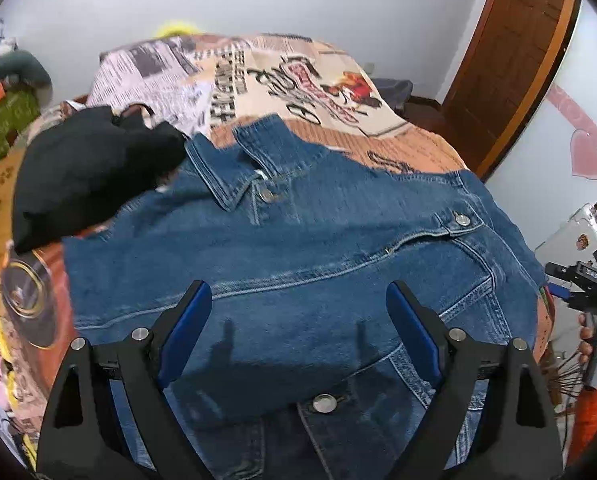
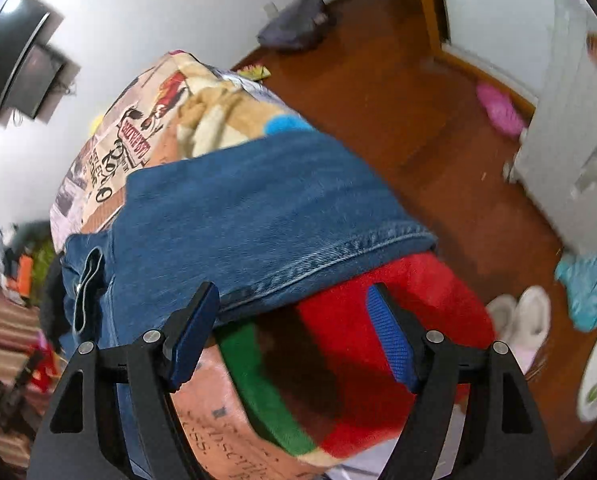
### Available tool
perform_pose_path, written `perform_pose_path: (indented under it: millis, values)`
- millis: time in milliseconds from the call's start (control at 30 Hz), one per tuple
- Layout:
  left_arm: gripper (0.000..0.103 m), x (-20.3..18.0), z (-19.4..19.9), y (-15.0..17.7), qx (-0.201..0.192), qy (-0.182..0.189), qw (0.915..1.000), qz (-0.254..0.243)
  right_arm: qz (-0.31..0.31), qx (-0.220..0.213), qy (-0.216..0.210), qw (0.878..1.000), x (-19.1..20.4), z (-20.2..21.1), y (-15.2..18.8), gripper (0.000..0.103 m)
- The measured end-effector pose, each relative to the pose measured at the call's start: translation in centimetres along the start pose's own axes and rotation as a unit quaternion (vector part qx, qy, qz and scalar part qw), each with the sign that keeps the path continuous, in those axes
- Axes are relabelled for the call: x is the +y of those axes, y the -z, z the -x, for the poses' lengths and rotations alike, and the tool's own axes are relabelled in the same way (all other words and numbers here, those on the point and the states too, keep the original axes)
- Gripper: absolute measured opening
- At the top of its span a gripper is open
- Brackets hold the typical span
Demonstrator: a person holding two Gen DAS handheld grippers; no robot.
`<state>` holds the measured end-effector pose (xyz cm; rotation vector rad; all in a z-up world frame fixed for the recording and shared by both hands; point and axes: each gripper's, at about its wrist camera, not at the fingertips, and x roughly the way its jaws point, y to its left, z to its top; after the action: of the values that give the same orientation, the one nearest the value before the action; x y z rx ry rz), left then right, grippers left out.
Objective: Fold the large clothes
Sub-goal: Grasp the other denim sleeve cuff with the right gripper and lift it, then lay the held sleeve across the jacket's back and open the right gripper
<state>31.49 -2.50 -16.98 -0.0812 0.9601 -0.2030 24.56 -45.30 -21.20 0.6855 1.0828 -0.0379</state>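
Denim jacket (image 1: pixel 298 240) spread front-up on printed bedspread (image 1: pixel 298 80), collar toward 12 o'clock. Black garment (image 1: pixel 90 172) at 10 o'clock, touching collar. Left gripper (image 1: pixel 298 308) wide, empty, above jacket. Right gripper (image 2: pixel 294 312) wide, empty, at jacket edge (image 2: pixel 318 264), over red patch (image 2: pixel 378 340).

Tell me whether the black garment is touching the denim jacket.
Touching. In the left wrist view the black garment lies over the denim jacket's shoulder beside the collar, with no bedspread showing between them.
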Motion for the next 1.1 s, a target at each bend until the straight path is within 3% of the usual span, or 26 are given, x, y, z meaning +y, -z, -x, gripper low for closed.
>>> perform_pose_path:
  millis: [200, 300, 367, 400, 433, 567, 733, 867, 1100]
  values:
    - [0.089, 0.4, -0.5, 0.2, 0.003, 0.004, 1.0000, 0.008, -0.046, -0.018, -0.031, 0.998, -0.8, -1.4, -1.5, 0.076]
    - [0.089, 0.8, -0.7, 0.5, 0.008, 0.005, 0.9999, 0.014, -0.054, -0.034, -0.017, 0.998, -0.6, -1.7, -1.8, 0.071]
    - [0.089, 1.3, -0.7, 0.7, 0.010, 0.003, 0.9998, 0.018, -0.047, -0.049, 0.020, 0.997, 0.1, -1.7, -1.9, 0.055]
    - [0.089, 1.5, -0.6, 0.8, 0.010, 0.002, 0.9998, 0.020, -0.042, -0.059, 0.038, 0.997, 0.5, -1.6, -1.9, 0.041]
    - [0.089, 1.7, -0.6, 0.9, 0.009, 0.001, 0.9997, 0.022, -0.039, -0.064, 0.042, 0.996, 0.6, -1.5, -2.0, 0.033]
    - [0.089, 2.5, -0.1, 1.3, 0.003, -0.005, 0.9996, 0.026, -0.018, -0.097, 0.035, 0.994, 2.0, 0.8, -2.3, 0.021]
    - [0.089, 3.3, 0.8, 1.4, -0.010, -0.010, 0.9994, 0.031, 0.030, -0.141, -0.020, 0.989, 6.1, 5.0, -3.0, 0.012]
    - [0.089, 3.3, 1.5, 1.8, -0.023, -0.011, 0.9991, 0.036, 0.099, -0.168, -0.071, 0.978, 12.5, 8.0, -2.5, 0.010]
    - [0.089, 2.5, 3.5, 2.3, -0.047, -0.014, 0.9988, 0.008, 0.221, -0.129, -0.136, 0.957, 22.0, 6.8, 2.3, 0.010]
